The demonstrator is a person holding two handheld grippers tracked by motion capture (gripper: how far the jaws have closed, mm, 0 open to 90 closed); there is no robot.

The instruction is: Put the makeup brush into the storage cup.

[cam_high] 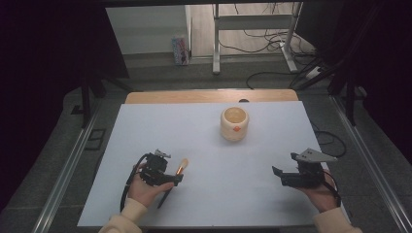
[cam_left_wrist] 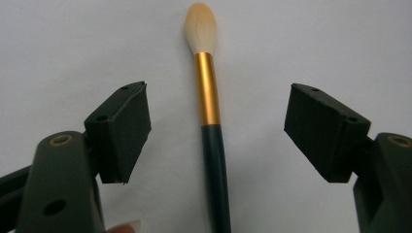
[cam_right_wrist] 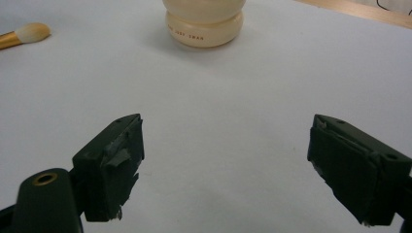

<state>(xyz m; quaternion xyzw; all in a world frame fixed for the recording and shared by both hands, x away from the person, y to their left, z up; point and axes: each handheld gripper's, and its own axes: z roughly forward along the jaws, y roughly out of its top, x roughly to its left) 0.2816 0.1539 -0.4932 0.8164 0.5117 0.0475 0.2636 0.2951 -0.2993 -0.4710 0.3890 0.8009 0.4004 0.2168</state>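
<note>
left gripper jaws spread wide astride the brush (pads clear of its handle); right gripper gapes too, holding nothing, facing the cream jar.

In the high view the left gripper covers the middle of the brush, so only its tip and a dark handle end show. In the left gripper view the handle runs off the bottom edge. Beyond the brush, the cream jar is cut off by the right gripper view's top edge, and its small lettering is unreadable. Whether the brush rests on the counter cannot be told.
</note>
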